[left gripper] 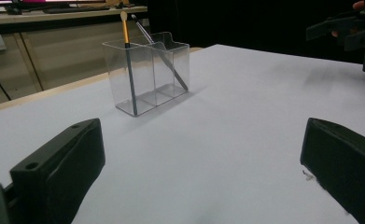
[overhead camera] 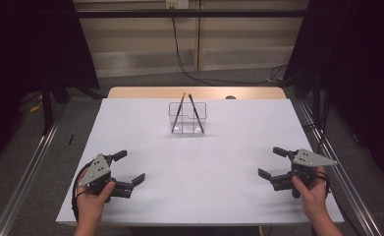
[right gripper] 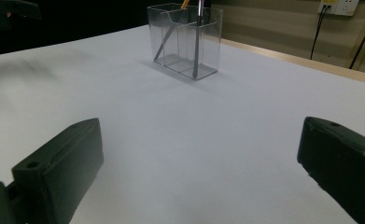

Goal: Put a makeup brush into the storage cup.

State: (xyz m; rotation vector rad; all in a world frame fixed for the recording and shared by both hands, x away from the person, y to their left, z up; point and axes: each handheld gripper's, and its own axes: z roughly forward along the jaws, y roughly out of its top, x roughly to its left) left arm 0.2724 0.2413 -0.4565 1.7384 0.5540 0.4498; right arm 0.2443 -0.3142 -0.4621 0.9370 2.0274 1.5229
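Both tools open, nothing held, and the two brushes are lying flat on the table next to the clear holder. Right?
One thing is off: the two brushes are not flat on the table. They stand leaning inside the clear holder, one per compartment, as the left gripper view shows. The rest holds: the left tool and right tool are both open with nothing held.

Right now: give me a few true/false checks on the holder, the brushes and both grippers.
1. The clear holder stands upright on the white table. True.
2. The left gripper is shut on a brush. False: its jaws are open and hold nothing.
3. The gold-handled brush and the dark brush sit in separate compartments. True.
4. The right gripper touches the holder. False: it is well apart from it, open.
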